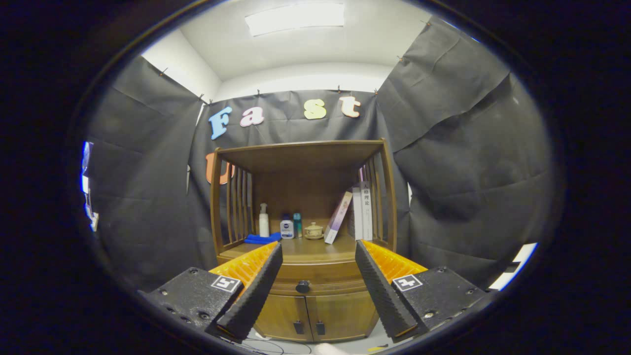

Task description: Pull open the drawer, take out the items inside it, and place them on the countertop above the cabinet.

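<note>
The drawer point(315, 282) sits closed in the wooden cabinet point(301, 246), directly under the countertop point(315, 249), with its dark round knob point(302, 286) centred between the fingers and beyond them. The gripper point(319, 251) is spread wide open, holding nothing, well short of the cabinet. Two small doors point(310, 315) lie below the drawer. On the countertop, from left to right, stand a blue cloth point(261, 239), a white pump bottle point(264, 222), two small bottles point(291, 227), a lidded cup point(313, 230) and leaning books point(352, 212).
</note>
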Motion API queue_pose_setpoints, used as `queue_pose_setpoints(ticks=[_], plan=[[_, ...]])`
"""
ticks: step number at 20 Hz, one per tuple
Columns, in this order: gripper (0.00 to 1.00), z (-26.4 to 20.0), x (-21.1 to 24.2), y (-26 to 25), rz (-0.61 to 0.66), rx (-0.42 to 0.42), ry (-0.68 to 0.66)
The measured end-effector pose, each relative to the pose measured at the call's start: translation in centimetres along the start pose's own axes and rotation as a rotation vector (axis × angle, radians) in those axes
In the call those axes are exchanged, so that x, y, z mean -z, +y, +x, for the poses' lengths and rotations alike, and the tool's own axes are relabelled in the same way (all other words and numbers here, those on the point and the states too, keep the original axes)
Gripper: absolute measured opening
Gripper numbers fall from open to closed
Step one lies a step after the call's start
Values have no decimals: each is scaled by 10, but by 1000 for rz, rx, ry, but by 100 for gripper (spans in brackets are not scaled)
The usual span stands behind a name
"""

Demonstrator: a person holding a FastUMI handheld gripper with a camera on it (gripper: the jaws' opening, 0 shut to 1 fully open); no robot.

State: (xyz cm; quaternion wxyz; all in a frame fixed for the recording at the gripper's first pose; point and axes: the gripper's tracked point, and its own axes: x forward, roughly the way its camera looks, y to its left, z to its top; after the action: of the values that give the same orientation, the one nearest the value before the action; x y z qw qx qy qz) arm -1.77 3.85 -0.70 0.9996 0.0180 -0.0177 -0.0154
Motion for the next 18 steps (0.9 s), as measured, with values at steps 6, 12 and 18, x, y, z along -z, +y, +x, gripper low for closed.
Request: queue_pose_setpoints(ticks=[6, 12, 18], plan=[[97, 24, 31, 0, 26, 7, 17], [97, 69, 107, 2, -35, -6, 162], [97, 123, 181, 10, -42, -43, 250]])
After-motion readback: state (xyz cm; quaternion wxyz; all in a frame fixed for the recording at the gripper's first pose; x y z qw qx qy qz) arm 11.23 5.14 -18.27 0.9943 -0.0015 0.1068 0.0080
